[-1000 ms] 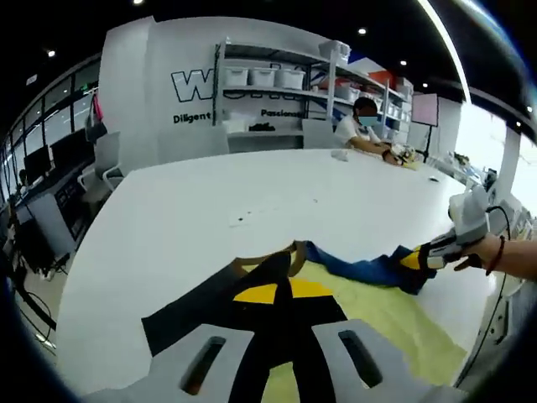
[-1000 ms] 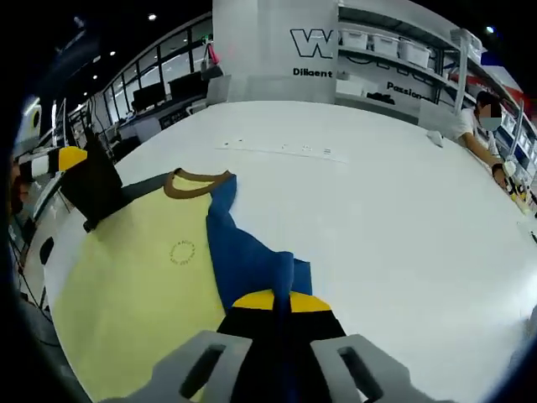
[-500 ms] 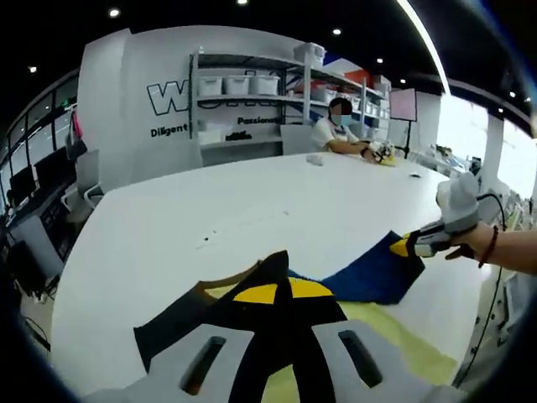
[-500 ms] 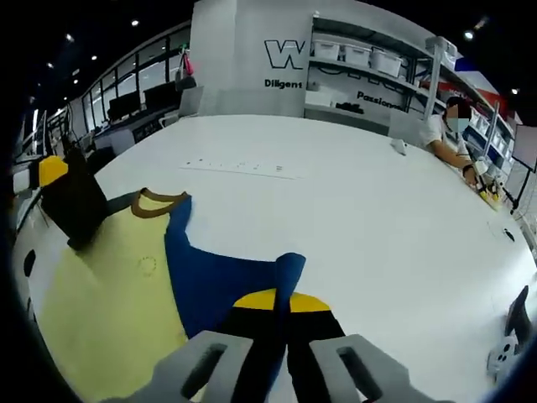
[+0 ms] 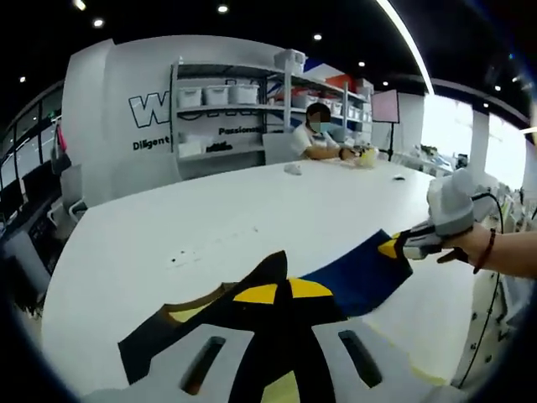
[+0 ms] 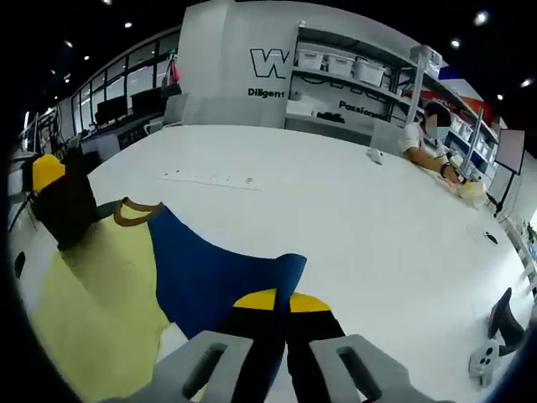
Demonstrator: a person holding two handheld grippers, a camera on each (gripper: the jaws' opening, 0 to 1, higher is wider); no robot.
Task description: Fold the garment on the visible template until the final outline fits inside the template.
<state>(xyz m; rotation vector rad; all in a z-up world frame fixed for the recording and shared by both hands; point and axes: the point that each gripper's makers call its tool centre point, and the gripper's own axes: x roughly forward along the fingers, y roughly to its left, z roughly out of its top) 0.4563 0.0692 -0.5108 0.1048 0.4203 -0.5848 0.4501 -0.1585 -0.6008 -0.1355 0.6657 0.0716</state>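
Garment (image 6: 159, 277) on the table (image 6: 352, 218) between left claw (image 6: 52, 180) and right claw (image 6: 277, 302), seated person (image 6: 428, 143) at the far edge.

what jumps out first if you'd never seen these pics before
The garment, yellow with a blue side and black sleeve, is held up over the big white table, pinched by the right gripper and the left gripper. A seated person works at the table's far end.

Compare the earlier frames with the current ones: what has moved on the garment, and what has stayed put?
The right gripper has lifted and drawn the blue section outward, so it now spreads wide instead of lying bunched beside the yellow panel. Both views have risen with the hands. Unchanged: both grippers stay shut on the garment, the left gripper on its black edge, and the brown collar remains visible on the white table.
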